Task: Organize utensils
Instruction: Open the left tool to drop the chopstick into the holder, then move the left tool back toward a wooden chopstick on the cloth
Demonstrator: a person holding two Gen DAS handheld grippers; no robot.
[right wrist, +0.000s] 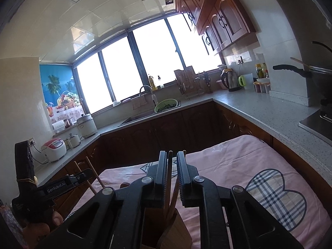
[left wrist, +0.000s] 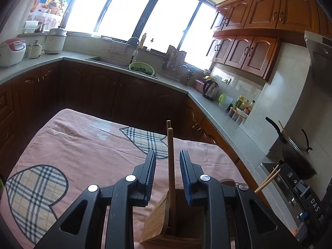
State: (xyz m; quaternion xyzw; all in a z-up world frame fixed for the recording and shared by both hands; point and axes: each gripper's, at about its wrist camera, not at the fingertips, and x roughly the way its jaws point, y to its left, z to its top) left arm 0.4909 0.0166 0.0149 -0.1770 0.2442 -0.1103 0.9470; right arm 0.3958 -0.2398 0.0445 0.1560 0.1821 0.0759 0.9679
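While two wooden chopsticks point(left wrist: 171, 161) stand nearly upright in a wooden holder point(left wrist: 157, 226) on the near part of a table draped in pink cloth point(left wrist: 87, 145), the left gripper point(left wrist: 167, 176) hangs just above the box with its jaws spread, a gap showing on either side of the sticks and neither pad touching them. From the right wrist camera, the right gripper point(right wrist: 171, 174) has its jaws drawn close around the same pair of chopsticks point(right wrist: 170, 166), one stick in the narrow slot between the pads and one against the right pad; whether they press the wood cannot be told. Below it, the wooden holder point(right wrist: 176, 232) shows a dark open compartment with the sticks' lower ends inside. Pink cloth runs bare beyond and to both sides of the box, out to the table's far edge, with plaid hearts point(left wrist: 35, 193) printed on it. Past that edge, dark cabinets stand under a grey counter point(right wrist: 267, 112) holding a sink, a green colander point(left wrist: 142, 68) of greens and a kettle point(left wrist: 210, 89).
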